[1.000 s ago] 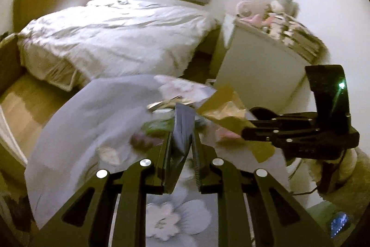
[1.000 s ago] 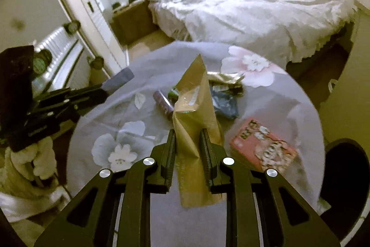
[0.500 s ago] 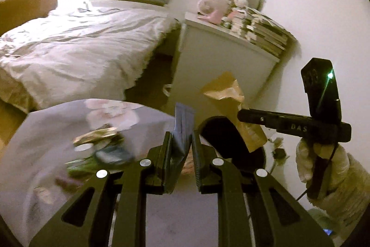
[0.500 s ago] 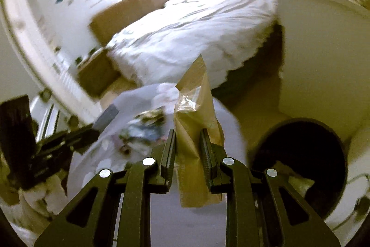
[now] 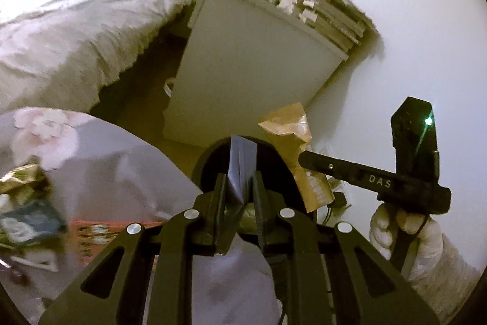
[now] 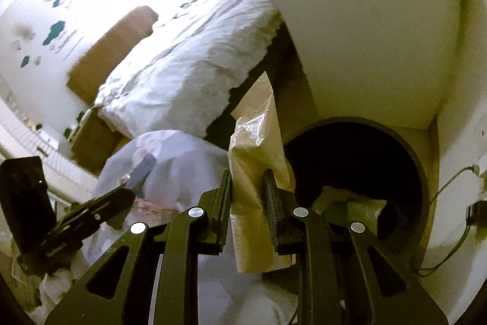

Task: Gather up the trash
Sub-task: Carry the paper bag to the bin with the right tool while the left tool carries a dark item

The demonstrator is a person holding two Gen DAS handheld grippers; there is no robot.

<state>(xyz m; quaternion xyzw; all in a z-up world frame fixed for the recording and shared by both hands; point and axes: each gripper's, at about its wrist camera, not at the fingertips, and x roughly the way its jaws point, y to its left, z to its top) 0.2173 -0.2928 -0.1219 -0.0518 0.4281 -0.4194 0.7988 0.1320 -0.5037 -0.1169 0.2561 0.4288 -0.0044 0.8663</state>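
My left gripper point(image 5: 239, 186) is shut on a dark grey-blue wrapper point(image 5: 241, 160) and holds it over the near rim of the round black bin point(image 5: 210, 163). My right gripper point(image 6: 248, 185) is shut on a tan paper bag with a clear window point(image 6: 255, 142), held upright just left of the bin's dark mouth point(image 6: 362, 160). Crumpled pale trash point(image 6: 356, 203) lies inside the bin. In the left wrist view the right gripper point(image 5: 304, 156) and its tan bag point(image 5: 292, 136) hang over the bin's right side.
The round table with a flowered cloth point(image 5: 100, 160) still carries a red packet point(image 5: 97, 233), a blue packet point(image 5: 33, 221) and a gold wrapper point(image 5: 21, 178). A white cabinet point(image 5: 243, 63) stands behind the bin, the bed point(image 5: 67, 26) to the left. A cable point(image 6: 450, 181) runs along the wall.
Both grippers have swung right, away from the table to the black bin, each still holding its piece of trash. The bin now fills the middle of both views.
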